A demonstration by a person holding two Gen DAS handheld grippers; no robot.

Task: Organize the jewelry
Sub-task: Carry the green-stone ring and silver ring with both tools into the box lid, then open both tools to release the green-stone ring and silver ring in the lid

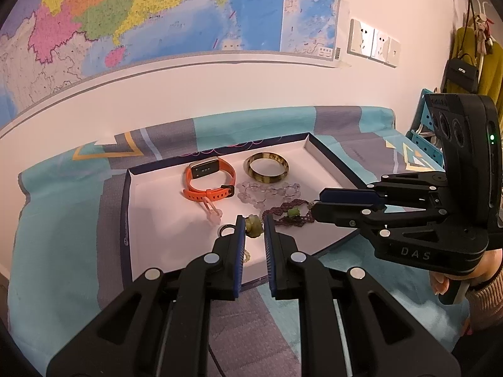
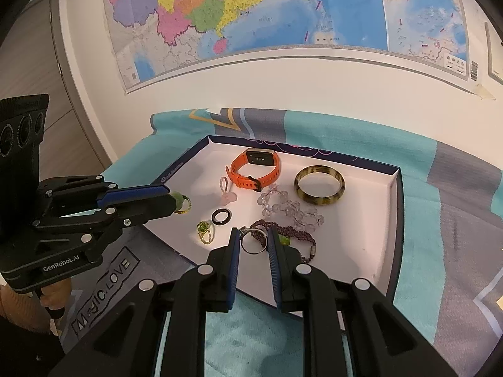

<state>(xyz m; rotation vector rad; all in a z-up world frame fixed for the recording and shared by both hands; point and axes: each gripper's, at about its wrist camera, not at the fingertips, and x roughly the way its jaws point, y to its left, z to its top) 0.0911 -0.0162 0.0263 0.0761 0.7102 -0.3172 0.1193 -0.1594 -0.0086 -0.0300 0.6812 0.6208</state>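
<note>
The left hand-held gripper [image 1: 254, 229] pinches a green ring [image 1: 253, 227]; the right hand-held gripper [image 2: 254, 241] clasps a silver ring [image 2: 253, 242]. Watch [image 2: 255, 169], bangle [image 2: 319, 188] and bracelets lie loose in the tray [image 2: 361, 251], so sorting seems barely begun.

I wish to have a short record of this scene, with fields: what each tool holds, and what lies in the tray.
left tool: shut on green bead ring
right tool: shut on silver ring
tray: white inside, dark rim, on patterned cloth
far part of tray: orange watch, brown bangle
middle of tray: clear bead bracelet, purple bead bracelet, pink charm, black ring, green stone ring
</note>
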